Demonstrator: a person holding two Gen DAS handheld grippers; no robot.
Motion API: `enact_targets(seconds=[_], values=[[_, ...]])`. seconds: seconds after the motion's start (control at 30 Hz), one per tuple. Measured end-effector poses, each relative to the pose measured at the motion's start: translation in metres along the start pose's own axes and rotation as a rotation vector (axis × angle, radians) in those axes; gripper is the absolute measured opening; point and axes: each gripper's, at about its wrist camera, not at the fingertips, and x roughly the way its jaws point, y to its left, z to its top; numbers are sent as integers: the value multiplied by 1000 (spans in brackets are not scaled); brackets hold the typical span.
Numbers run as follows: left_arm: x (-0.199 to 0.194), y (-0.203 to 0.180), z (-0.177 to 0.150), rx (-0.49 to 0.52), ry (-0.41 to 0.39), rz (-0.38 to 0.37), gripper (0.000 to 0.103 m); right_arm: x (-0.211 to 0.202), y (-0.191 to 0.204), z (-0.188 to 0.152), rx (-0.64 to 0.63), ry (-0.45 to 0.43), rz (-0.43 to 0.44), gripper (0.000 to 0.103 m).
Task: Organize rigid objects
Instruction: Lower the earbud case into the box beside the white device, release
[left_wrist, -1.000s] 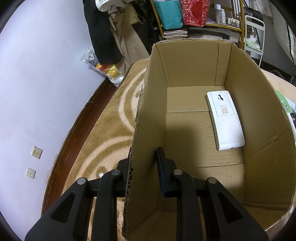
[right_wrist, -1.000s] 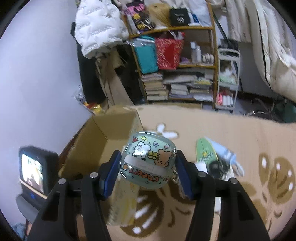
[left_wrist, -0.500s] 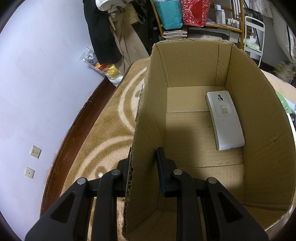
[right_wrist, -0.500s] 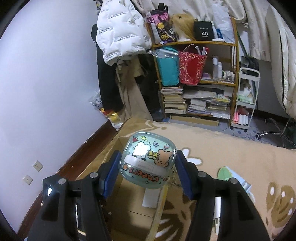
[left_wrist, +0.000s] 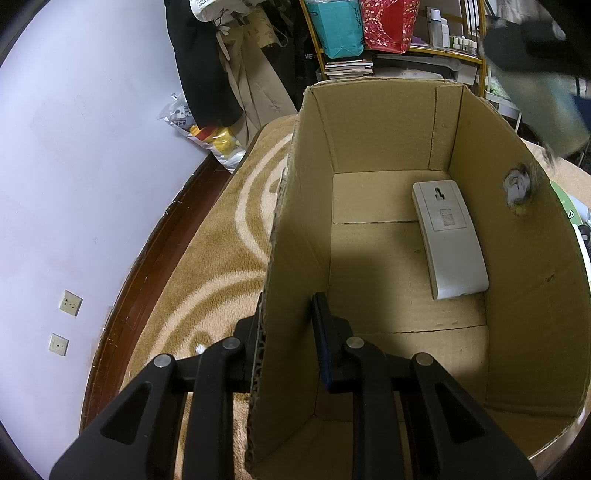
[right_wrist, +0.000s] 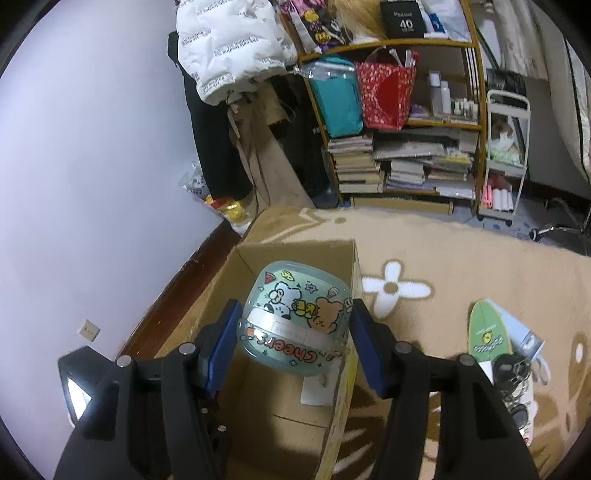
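Left wrist view: we looked forward and down along the left gripper (left_wrist: 286, 332), low and very near, its fingers astride the left wall of the cardboard box (left_wrist: 295, 258); the box interior filled centre and right of frame, the rug (left_wrist: 207, 251) and wall the left.

Right wrist view: we looked from higher up, above the box (right_wrist: 295, 254), along the right gripper (right_wrist: 293, 339) toward the bookshelf (right_wrist: 406, 122) at upper centre.

Shared: we saw in both the box, the rug (right_wrist: 461, 266), the shelf's teal and red bags (left_wrist: 365, 22), and the pale wall.
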Motion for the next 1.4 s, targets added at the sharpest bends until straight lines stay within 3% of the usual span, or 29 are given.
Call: enact_targets(seconds=[0.27,0.4,0.63,0.87,0.93,1.0,1.07,1.4], values=[[1,0,0,1,0,0,20,19,-7,-11,48,62,11,63],[1,1,0,-1,1,-2,21,19,-5,-10,70,51,42,63],[1,3,1,-4,0,-5,21,27,-3,-8,64,75,3,63],[2,5,1,-10,2,-6,21,18,-4,-6,43,44,-15,64],[3,6,1,-11,2,-7,21,12,-4,-5,25,36,-29,73],[2,6,1,-9,1,-5,21,4,-5,-4,1,13,-56,95],[2,6,1,-10,-1,-5,21,-3,-8,-3,-13,-5,-75,103],[1,7,0,-10,-1,-6,21,-16,-46,-6,-38,-8,-193,103]])
